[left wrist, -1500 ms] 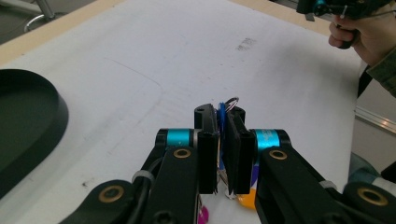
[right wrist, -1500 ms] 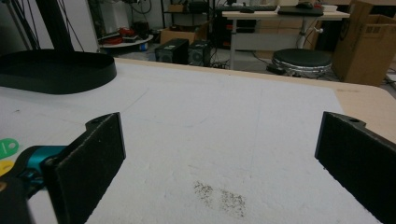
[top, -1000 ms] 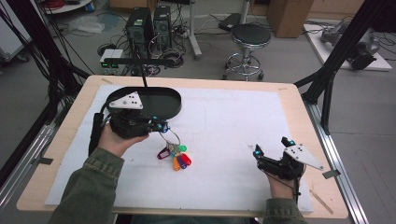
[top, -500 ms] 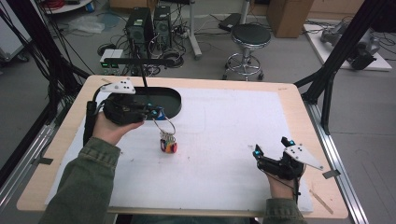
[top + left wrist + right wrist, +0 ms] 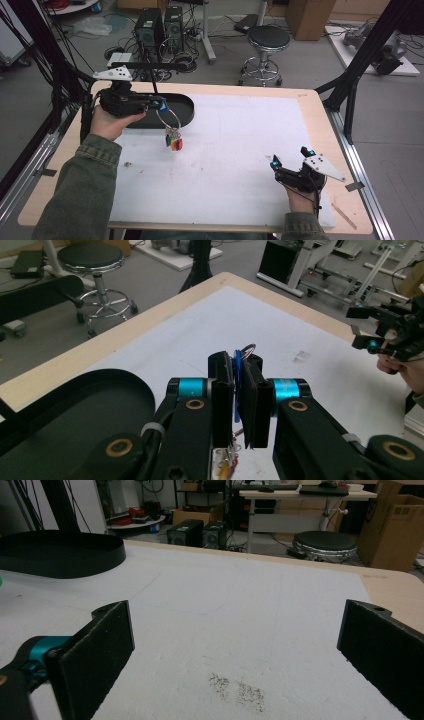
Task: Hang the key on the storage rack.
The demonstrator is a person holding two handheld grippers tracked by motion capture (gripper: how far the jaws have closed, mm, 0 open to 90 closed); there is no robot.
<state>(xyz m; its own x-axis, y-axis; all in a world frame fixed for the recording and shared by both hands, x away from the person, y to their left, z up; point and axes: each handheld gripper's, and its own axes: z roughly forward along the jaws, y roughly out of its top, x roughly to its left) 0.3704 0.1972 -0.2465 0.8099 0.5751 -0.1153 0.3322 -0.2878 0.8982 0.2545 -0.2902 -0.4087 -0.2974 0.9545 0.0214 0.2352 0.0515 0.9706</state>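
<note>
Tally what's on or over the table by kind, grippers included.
Handheld two-jaw grippers: 2, the left gripper and the right gripper
Black oval trays: 1, the black oval tray
Wire key rings with coloured tags: 1, the wire key ring
White foam table mats: 1, the white foam mat
Total: 5

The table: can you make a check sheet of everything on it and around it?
Surface: white mat on a wooden table, small dirty specks.
Job's things: key ring with coloured tags hangs in the air beside the black tray.
Clutter: nothing seen.
Grippers: left gripper shut on the key ring; right gripper open, low over the mat, holding nothing.
Cables: black cable along the left hand.
Surroundings: stool, computer towers, cardboard box.
</note>
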